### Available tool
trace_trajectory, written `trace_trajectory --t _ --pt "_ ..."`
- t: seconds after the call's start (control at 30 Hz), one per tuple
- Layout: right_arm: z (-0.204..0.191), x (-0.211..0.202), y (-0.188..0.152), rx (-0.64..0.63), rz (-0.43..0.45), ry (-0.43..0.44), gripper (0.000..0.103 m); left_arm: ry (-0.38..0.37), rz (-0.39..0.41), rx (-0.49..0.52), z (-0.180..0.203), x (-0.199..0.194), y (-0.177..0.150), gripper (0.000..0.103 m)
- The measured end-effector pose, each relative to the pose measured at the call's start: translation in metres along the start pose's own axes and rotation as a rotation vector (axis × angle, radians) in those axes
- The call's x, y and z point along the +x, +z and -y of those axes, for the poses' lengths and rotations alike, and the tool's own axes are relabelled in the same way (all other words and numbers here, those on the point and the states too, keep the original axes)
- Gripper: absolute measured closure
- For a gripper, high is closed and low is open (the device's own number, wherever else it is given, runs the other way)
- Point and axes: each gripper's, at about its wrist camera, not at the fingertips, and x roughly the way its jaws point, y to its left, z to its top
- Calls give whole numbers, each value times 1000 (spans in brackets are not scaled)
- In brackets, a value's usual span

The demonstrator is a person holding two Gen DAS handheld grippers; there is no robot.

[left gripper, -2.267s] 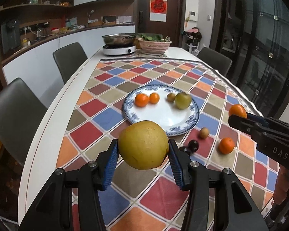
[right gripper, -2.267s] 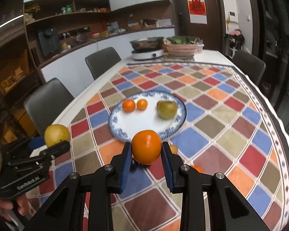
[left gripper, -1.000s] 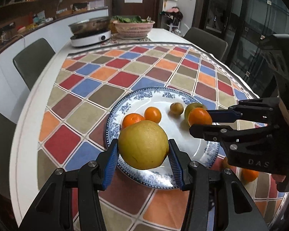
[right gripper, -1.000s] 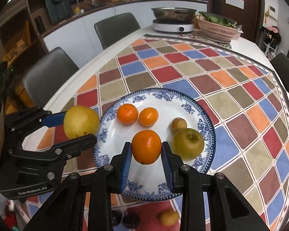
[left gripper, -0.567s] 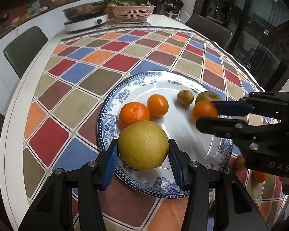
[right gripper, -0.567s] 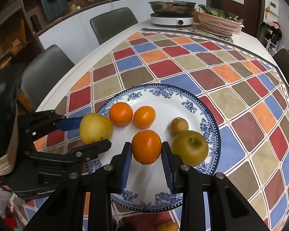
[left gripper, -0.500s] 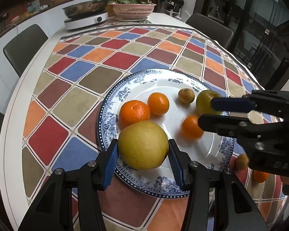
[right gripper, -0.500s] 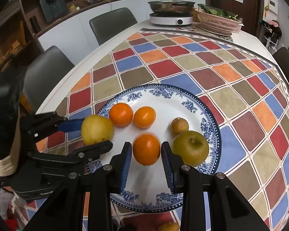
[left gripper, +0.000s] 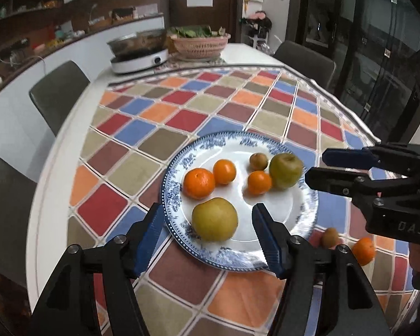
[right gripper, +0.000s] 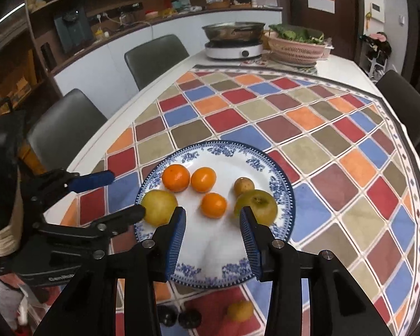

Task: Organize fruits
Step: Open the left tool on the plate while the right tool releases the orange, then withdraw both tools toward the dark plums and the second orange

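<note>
A blue-patterned white plate (left gripper: 302, 210) (right gripper: 210, 263) holds a yellow pear (left gripper: 214, 219) (right gripper: 159, 207), three oranges (left gripper: 198, 183) (right gripper: 213, 205), a green apple (left gripper: 285, 170) (right gripper: 259, 205) and a small brown fruit (left gripper: 258, 161) (right gripper: 244, 185). My left gripper (left gripper: 207, 232) is open and empty, its jaws either side of the pear lying on the plate. My right gripper (right gripper: 212, 238) is open and empty, just behind the nearest orange. It also shows in the left wrist view (left gripper: 315, 168).
Off the plate near the front lie a small brown fruit (left gripper: 329, 237), an orange (left gripper: 364, 250), a yellowish fruit (right gripper: 240, 310) and two dark fruits (right gripper: 189, 317). A cooker with pan (left gripper: 138, 53), a pink basket (left gripper: 200, 45) and chairs (left gripper: 57, 95) are farther off.
Both grippers came over the plate and opened. The right let its orange down onto the plate, the left let the pear down. Both have drawn back and up a little.
</note>
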Motion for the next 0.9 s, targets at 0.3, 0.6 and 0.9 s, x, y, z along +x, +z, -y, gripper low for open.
trace_trajectory --t 0.3,0.6,0.9 --pt "-3 -55 -15 -2 84 -13 52 27 128 9 25 -66 -7 34" --pt "-9 -108 -37 -6 200 -78 41 63 194 13 45 -106 -29 28" --pt "-14 -130 -70 -4 221 -99 41 66 206 -7 60 -123 -58 25"
